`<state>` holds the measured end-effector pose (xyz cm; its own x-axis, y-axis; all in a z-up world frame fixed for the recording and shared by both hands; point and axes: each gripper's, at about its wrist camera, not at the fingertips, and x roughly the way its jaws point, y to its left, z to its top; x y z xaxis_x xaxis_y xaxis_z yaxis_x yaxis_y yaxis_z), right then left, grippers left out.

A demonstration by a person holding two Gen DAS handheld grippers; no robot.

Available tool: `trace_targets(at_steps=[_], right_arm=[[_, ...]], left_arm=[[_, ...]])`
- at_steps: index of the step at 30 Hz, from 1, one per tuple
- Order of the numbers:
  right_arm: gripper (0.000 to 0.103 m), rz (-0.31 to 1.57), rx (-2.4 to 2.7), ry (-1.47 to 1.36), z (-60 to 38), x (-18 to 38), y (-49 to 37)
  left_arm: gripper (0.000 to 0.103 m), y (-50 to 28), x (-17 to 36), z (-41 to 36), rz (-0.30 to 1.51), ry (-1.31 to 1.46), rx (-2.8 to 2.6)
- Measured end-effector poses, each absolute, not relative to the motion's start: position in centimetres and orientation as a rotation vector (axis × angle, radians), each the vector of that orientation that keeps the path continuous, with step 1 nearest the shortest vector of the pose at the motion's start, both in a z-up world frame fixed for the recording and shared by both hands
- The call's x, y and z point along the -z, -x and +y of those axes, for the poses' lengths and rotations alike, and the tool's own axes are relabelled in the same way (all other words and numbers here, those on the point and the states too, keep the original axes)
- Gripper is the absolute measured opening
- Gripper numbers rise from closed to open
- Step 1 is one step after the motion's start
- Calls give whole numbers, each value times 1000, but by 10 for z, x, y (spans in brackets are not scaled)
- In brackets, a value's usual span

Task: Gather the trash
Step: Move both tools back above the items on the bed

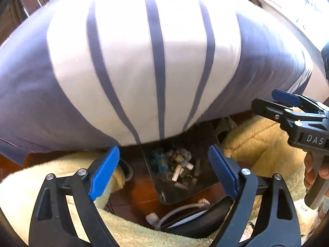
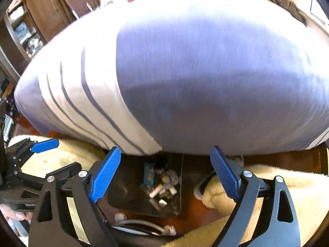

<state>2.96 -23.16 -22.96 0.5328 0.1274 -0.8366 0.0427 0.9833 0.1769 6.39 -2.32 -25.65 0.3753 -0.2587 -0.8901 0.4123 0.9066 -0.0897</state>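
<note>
Beneath a large blue-and-white striped pillow [image 1: 131,65], a dark tray [image 2: 125,197] of trash is sitting on the reddish wooden floor, hemmed in by cream fleece blankets [image 1: 261,144]. Both claws are hanging over it with their blue pads spread wide and nothing between them: the left gripper [image 1: 164,175] and the right gripper [image 2: 164,177] are each framing the tray without touching it. The trash [image 2: 162,187], seemingly small stubs, a crumpled grey wad and a teal wrapper, though motion blur is making that uncertain, is looking light, loose and easily scattered. Single scraps are likely too small for a sure pinch; gripping the stiff tray by its near rim is appearing the safer hold, kept level so nothing is sliding off its smooth surface.
</note>
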Motion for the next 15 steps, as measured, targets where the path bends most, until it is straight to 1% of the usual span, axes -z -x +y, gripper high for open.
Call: trace_targets(at_steps=[8,15], right_arm=[[95,825,-32,-173,-245,169,-34],[95,739,-35,-70,-246,128,-75]], left_arm=[[89,-82,192,-10,934,-143,386],[89,-115,149,-8,823,-153,340]])
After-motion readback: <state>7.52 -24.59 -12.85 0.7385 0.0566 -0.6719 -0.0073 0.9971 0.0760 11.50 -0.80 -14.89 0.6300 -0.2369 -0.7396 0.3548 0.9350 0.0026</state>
